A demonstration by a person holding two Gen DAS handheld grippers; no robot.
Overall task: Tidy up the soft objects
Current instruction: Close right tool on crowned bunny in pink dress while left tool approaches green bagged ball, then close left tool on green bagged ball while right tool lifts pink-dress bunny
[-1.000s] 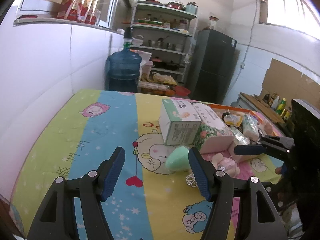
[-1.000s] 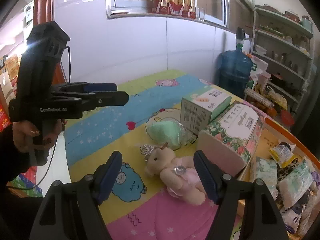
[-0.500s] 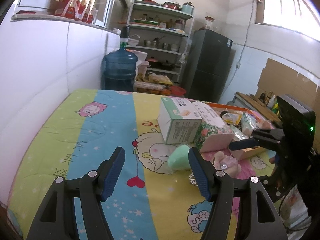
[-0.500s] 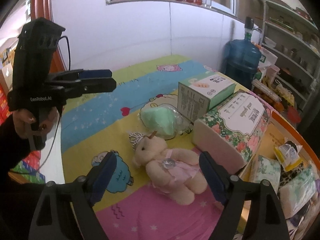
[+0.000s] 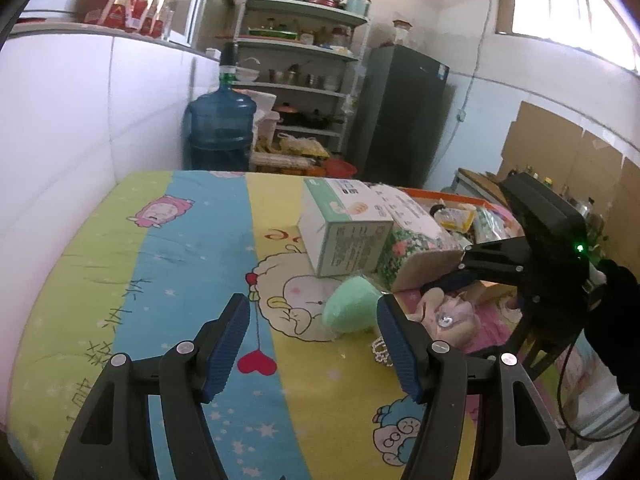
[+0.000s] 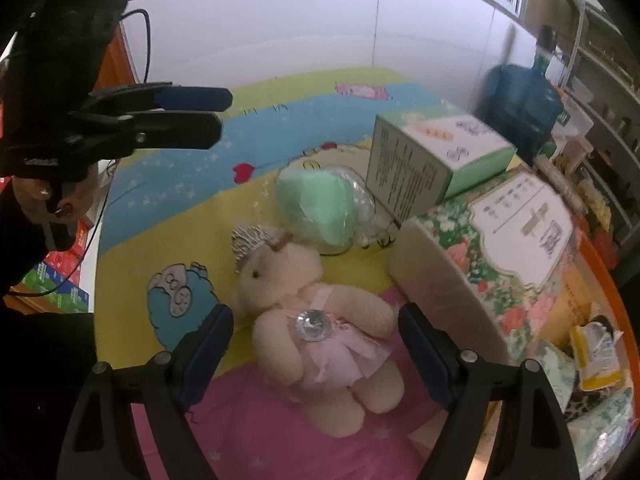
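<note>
A cream teddy bear (image 6: 316, 320) in a pink dress with a silver crown lies on its back on the cartoon bedsheet (image 6: 280, 128). My right gripper (image 6: 316, 344) is open, its jaws on either side of the bear's body, not touching. A green sponge in clear wrap (image 6: 320, 204) lies just beyond the bear's head. My left gripper (image 5: 312, 340) is open and empty above the sheet, with the green sponge (image 5: 352, 310) just ahead of its right finger. The bear also shows in the left wrist view (image 5: 448, 316), partly hidden by the right gripper (image 5: 452, 280).
A green-white carton (image 6: 432, 160) and a floral tissue pack (image 6: 500, 256) lie behind the toys. An orange-rimmed tray (image 6: 612, 292) with several packets sits at the right. A white wall (image 5: 60, 128) borders the bed; a water bottle (image 5: 222, 128), shelves and a fridge stand beyond.
My right gripper has moved forward and down over the bear, which now lies between its jaws. My left gripper has held nearly still, shifting slightly.
</note>
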